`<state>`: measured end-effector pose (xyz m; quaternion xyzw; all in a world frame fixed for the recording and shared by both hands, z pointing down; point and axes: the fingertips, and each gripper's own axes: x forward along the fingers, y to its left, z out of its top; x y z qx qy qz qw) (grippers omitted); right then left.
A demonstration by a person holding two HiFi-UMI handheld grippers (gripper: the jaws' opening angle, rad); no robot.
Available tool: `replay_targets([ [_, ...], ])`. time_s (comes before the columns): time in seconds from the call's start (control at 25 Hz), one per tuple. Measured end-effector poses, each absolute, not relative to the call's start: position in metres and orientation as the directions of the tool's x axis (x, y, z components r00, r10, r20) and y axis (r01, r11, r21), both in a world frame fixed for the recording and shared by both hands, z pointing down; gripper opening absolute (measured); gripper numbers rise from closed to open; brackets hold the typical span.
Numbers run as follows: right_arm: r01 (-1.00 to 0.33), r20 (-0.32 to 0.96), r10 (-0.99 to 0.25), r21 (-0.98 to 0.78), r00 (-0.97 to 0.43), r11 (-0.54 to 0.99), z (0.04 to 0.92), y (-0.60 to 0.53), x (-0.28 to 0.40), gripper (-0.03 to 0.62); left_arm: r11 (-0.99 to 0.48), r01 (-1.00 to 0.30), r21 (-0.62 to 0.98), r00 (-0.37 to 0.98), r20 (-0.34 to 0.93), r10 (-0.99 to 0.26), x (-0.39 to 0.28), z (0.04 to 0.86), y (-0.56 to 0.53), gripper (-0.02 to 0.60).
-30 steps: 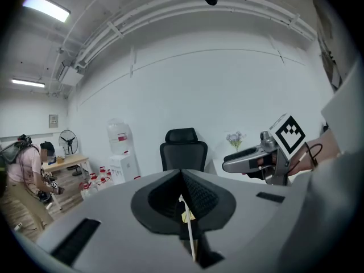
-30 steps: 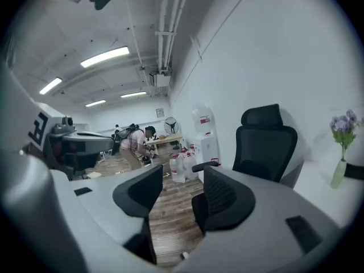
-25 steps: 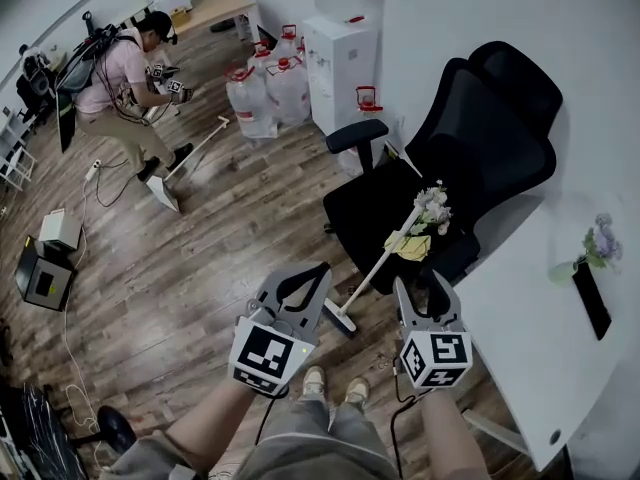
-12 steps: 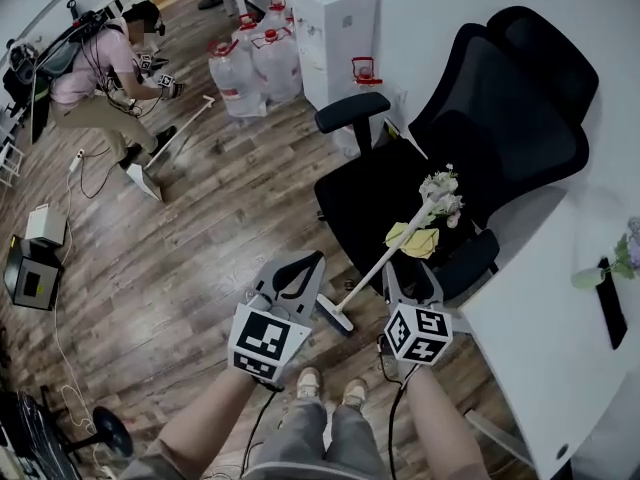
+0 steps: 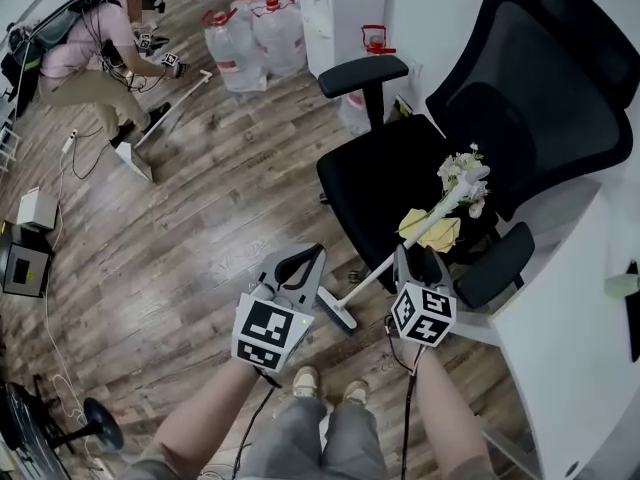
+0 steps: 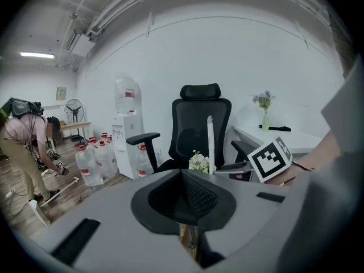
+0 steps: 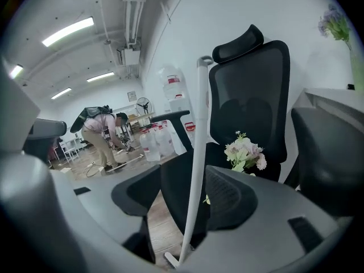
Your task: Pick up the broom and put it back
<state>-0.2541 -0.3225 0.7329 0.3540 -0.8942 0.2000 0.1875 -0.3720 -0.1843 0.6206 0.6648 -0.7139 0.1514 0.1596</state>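
R hand-held gripper [image 5: 415, 261] had moved in, jaws apart round the broom [image 5: 378, 273] handle, not yet clamped. Broom leaned on chair [image 5: 380, 173] at 1 o'clock. L hand-held gripper [image 5: 298, 270] had jaws together, empty.

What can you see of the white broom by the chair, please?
A slim white broom, plastic-looking: long straight handle, small flat head. It stands tilted, head on the wooden floor, handle leaning across the black chair's seat, top beside the flowers. The right gripper's open jaws straddle the handle without clamping it.
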Motion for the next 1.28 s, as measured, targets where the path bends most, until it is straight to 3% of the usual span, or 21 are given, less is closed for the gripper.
replay_targets([
  [0.36,-0.688,0.438,-0.558,-0.233,-0.705,0.687,0.783,-0.348,-0.272,0.227,0.089,-0.996,-0.006,-0.083,0.438,-0.895,-0.384,0.676,-0.187,0.015],
  [0.6,-0.687,0.413,-0.567,-0.246,-0.713,0.684,0.790,-0.354,-0.272,0.104,0.092,-0.996,-0.020,-0.092,0.440,-0.893,-0.382,0.688,-0.182,0.015],
  [0.92,-0.626,0.450,-0.486,-0.241,-0.749,0.741,0.760,-0.301,-0.271,0.104,0.092,-0.996,-0.003,-0.082,0.477,-0.875,-0.375,0.669,-0.161,0.015],
  [1.28,-0.515,0.460,-0.434,-0.062,-0.775,0.855,0.671,-0.238,-0.245,0.104,0.107,-0.994,0.026,-0.079,0.510,-0.857,-0.348,0.609,-0.121,0.015],
])
